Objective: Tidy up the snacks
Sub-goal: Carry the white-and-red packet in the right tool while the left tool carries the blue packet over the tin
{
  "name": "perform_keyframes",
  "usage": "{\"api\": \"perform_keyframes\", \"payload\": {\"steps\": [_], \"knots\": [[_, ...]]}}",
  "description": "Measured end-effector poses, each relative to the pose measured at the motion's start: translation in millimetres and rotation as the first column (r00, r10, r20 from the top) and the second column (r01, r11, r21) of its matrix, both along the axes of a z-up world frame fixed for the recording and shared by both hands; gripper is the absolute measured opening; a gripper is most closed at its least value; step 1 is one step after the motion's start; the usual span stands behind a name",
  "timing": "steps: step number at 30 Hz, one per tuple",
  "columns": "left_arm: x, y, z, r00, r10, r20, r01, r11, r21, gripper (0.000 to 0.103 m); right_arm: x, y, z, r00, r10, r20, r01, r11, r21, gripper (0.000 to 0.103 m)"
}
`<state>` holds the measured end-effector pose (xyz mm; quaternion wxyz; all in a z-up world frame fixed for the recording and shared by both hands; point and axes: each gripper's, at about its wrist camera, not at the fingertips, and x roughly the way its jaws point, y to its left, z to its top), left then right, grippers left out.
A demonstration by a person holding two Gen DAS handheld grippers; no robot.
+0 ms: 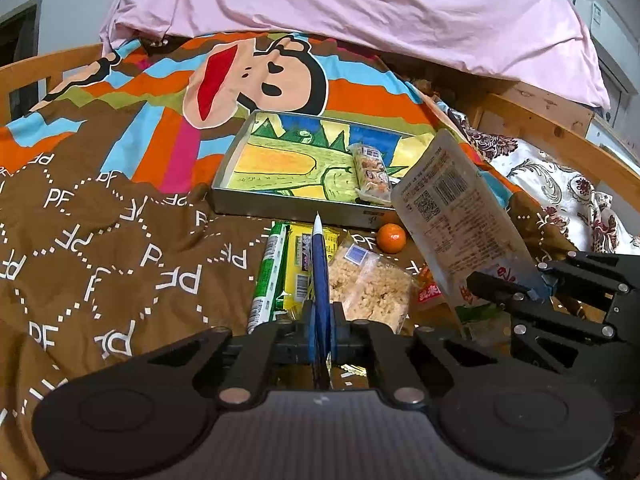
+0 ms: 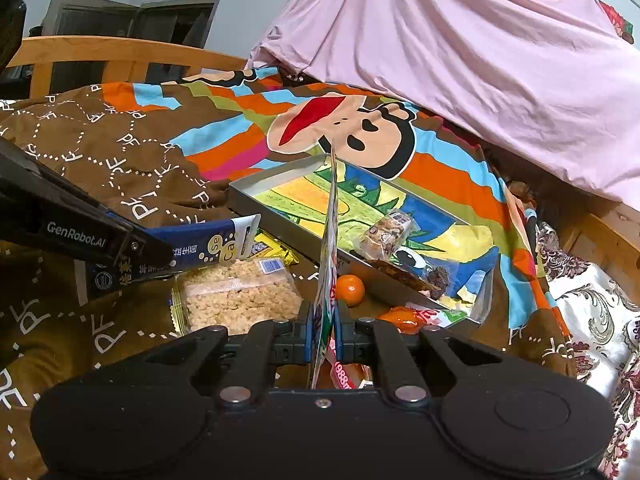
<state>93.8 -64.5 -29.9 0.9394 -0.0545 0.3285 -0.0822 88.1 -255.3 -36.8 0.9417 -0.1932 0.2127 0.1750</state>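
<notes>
pinching a flat blue sachet (image 1: pixel 320 276), the left hand-held gripper (image 1: pixel 320 320) sits closed; right hand-held gripper (image 2: pixel 323 330) clamps a glossy flat pouch (image 2: pixel 329 240).

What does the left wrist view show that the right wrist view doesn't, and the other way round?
Only the left wrist view: a green packet beside the yellow one, and the printed back of the flat pouch that the right gripper holds.

Only the right wrist view: the blue packet's lettered face, clamped in the left gripper, and dark snacks at the tray's near wall.

Both: the tray with a wrapped bar inside, the tangerine, the clear pack of rice crisps.
</notes>
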Motion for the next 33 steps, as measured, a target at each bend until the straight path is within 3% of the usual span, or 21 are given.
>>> {"api": "perform_keyframes", "payload": {"steps": [9, 16, 25, 33], "knots": [[-1, -7, 13, 0.997, -0.015, 0.077, 0.015, 1.000, 0.002, 0.005, -2, 1, 5, 0.998, -0.009, 0.061, 0.009, 1.000, 0.000, 0.010], [18, -16, 29, 0.988, -0.030, 0.150, 0.029, 1.000, 0.005, 0.005, 14, -2, 17, 0.983, -0.069, 0.172, 0.064, 0.997, 0.032, 0.010], [93, -27, 43, 0.980, -0.002, 0.198, 0.009, 0.999, -0.034, 0.005, 86, -41, 27, 0.953, -0.248, 0.176, 0.210, 0.955, 0.210, 0.010], [170, -51, 24, 0.983, 0.024, 0.180, -0.015, 0.999, -0.052, 0.005, 150, -66, 14, 0.939, -0.314, 0.139, 0.269, 0.925, 0.268, 0.010]]}}
